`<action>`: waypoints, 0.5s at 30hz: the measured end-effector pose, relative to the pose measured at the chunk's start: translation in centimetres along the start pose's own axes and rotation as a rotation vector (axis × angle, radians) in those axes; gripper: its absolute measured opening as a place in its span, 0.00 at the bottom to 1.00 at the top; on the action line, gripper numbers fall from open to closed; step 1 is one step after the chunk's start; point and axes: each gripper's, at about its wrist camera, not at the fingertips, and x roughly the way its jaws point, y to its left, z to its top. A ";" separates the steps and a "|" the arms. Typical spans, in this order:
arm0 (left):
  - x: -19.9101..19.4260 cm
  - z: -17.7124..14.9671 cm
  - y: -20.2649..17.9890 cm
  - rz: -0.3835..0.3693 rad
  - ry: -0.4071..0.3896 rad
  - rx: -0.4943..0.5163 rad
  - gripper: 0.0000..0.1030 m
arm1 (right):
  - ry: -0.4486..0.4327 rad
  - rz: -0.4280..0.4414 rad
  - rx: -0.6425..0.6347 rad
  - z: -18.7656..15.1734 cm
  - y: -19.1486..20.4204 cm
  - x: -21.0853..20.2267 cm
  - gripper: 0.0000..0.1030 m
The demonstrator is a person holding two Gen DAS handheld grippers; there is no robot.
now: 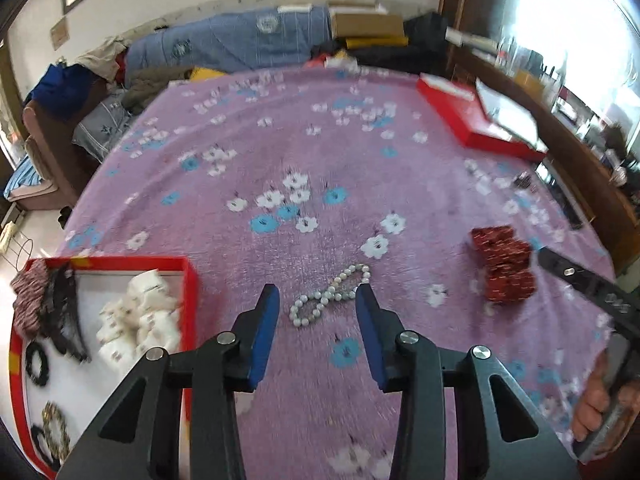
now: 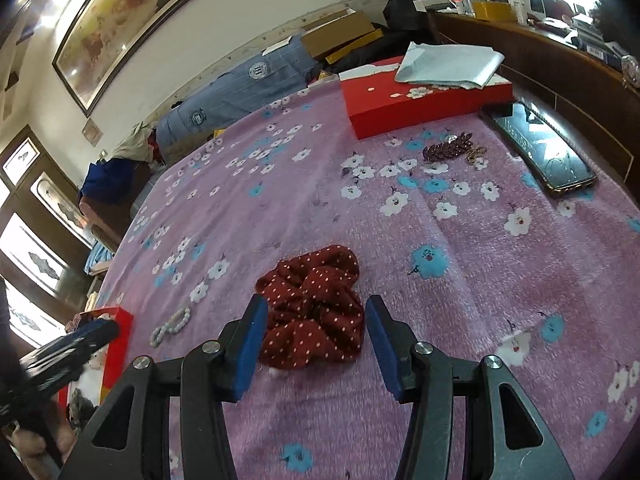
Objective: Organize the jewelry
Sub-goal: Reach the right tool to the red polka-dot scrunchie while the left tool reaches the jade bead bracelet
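A white pearl bracelet [image 1: 330, 294] lies twisted on the purple floral blanket [image 1: 280, 152], between the tips of my open left gripper [image 1: 318, 300]; it also shows in the right wrist view [image 2: 171, 325]. A dark red dotted scrunchie [image 2: 314, 308] lies between the fingers of my open right gripper [image 2: 316, 312]; it also shows in the left wrist view [image 1: 502, 266]. A red tray [image 1: 190, 280] at the left holds white cloth pieces [image 1: 140, 320], dark hair bands [image 1: 37, 364] and a lace piece.
A red box [image 2: 424, 100] with a folded sheet on it sits at the far side. A phone [image 2: 540, 148] lies near the right edge, with a purple brooch [image 2: 448, 148] and small clip beside it. Bedding and boxes pile up behind.
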 end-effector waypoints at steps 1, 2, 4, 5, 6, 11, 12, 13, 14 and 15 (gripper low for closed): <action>1.1 0.1 -0.1 0.001 0.023 0.014 0.37 | -0.001 -0.002 -0.001 0.0 -0.1 0.2 0.53; 2.0 0.2 -0.3 0.006 0.043 0.026 0.37 | -0.003 -0.004 -0.003 0.1 -0.3 0.4 0.53; 3.4 0.5 -0.5 0.023 0.064 0.042 0.37 | 0.002 -0.003 -0.007 0.0 -0.5 0.8 0.53; 4.3 0.6 -0.6 0.031 0.075 0.053 0.37 | 0.008 0.002 -0.008 0.1 -0.6 1.0 0.53; 4.9 0.7 -0.6 0.038 0.082 0.061 0.37 | 0.014 0.005 -0.008 0.1 -0.7 1.3 0.53; 6.3 1.0 -0.3 0.039 0.100 0.070 0.37 | 0.045 0.009 -0.039 -0.5 -0.3 2.4 0.53; 6.5 1.0 -0.3 0.034 0.103 0.069 0.37 | 0.045 0.006 -0.050 -0.6 -0.1 2.5 0.53; 6.6 1.0 -0.3 0.032 0.104 0.070 0.33 | 0.044 0.003 -0.058 -0.6 0.1 2.5 0.53; 6.8 1.0 -0.3 0.031 0.110 0.074 0.30 | 0.041 -0.004 -0.072 -0.8 0.3 2.6 0.53; 6.8 1.0 -0.5 0.040 0.106 0.081 0.29 | 0.039 -0.009 -0.081 -0.8 0.5 2.6 0.53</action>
